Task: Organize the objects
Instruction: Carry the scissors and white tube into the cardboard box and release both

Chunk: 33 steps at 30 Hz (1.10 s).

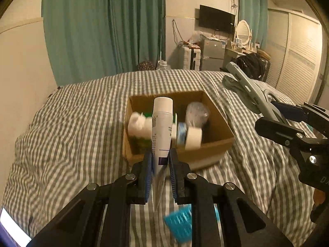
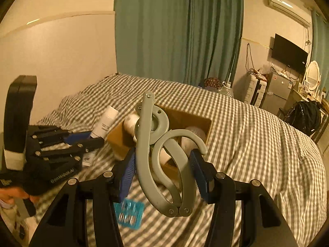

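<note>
My left gripper (image 1: 160,160) is shut on a white tube (image 1: 162,121) with a purple band, held upright just in front of an open cardboard box (image 1: 213,144). The box holds several white jars and rolls (image 1: 193,138) and a clear bag (image 1: 197,112). My right gripper (image 2: 162,164) is shut on a grey folding hanger hook (image 2: 156,144), held above the bed before the box (image 2: 202,123). In the right wrist view the left gripper (image 2: 96,139) and the tube (image 2: 104,123) are at the left. The hook (image 1: 248,90) and right gripper (image 1: 287,121) show at the right in the left wrist view.
A grey-and-white checked bedspread (image 1: 72,127) covers the bed. A small teal packet (image 2: 129,216) lies on it near me. Green curtains (image 1: 102,26), a wall TV (image 1: 217,18), a small fridge (image 1: 212,54) and a wardrobe (image 1: 296,51) stand beyond. A hand (image 2: 12,193) shows at lower left.
</note>
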Each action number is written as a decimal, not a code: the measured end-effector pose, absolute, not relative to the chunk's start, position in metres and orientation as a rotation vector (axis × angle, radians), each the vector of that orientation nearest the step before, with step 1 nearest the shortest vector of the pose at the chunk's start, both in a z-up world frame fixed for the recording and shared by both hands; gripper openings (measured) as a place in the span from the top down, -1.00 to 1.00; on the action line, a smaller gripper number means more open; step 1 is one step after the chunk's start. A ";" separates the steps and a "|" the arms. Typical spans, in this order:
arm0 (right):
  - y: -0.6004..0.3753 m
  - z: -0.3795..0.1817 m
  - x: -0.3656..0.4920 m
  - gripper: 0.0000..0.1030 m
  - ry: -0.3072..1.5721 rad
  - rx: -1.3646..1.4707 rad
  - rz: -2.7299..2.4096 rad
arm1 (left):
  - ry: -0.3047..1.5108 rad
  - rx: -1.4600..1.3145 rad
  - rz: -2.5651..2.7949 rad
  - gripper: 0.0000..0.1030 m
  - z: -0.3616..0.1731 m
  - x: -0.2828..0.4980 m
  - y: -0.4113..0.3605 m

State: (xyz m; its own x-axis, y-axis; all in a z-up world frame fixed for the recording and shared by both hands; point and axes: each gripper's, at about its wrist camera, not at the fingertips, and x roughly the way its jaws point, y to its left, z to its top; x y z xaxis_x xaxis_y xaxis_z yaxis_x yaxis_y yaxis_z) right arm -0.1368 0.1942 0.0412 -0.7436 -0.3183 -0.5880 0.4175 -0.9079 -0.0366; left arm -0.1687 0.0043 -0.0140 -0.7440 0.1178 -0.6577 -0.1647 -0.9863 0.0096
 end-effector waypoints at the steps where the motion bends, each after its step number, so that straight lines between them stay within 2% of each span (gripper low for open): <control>1: 0.193 0.042 -0.149 -0.01 0.224 0.837 -2.602 | 0.091 -1.055 2.794 0.69 -0.015 -0.180 0.005; 7: 0.184 0.034 -0.208 -0.01 0.196 0.876 -2.586 | 0.097 -1.075 2.794 0.69 -0.025 -0.235 0.008; 17: 0.179 -0.017 -0.295 -0.01 0.163 1.002 -2.581 | 0.069 -1.155 2.801 0.69 -0.065 -0.300 0.009; 22: 0.183 -0.038 -0.314 -0.02 0.114 1.048 -2.551 | 0.134 -1.123 2.805 0.69 -0.071 -0.310 0.016; 27: 0.191 -0.037 -0.311 -0.03 0.014 1.036 -2.538 | 0.123 -1.145 2.794 0.69 -0.074 -0.318 0.017; 30: 0.198 -0.028 -0.304 -0.29 -0.015 1.011 -2.564 | 0.125 -1.166 2.779 0.64 -0.072 -0.317 0.019; 33: 0.206 -0.014 -0.293 -0.35 -0.024 0.980 -2.588 | 0.141 -1.171 2.777 0.46 -0.065 -0.310 0.022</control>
State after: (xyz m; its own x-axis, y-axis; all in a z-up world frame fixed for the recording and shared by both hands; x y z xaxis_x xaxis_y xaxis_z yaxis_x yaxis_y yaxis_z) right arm -0.2935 0.2063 -0.0143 -0.6884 -0.3481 -0.6363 0.3361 -0.9305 0.1455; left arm -0.3100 0.0221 -0.0653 -0.6922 0.0783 -0.7175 -0.1508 -0.9878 0.0377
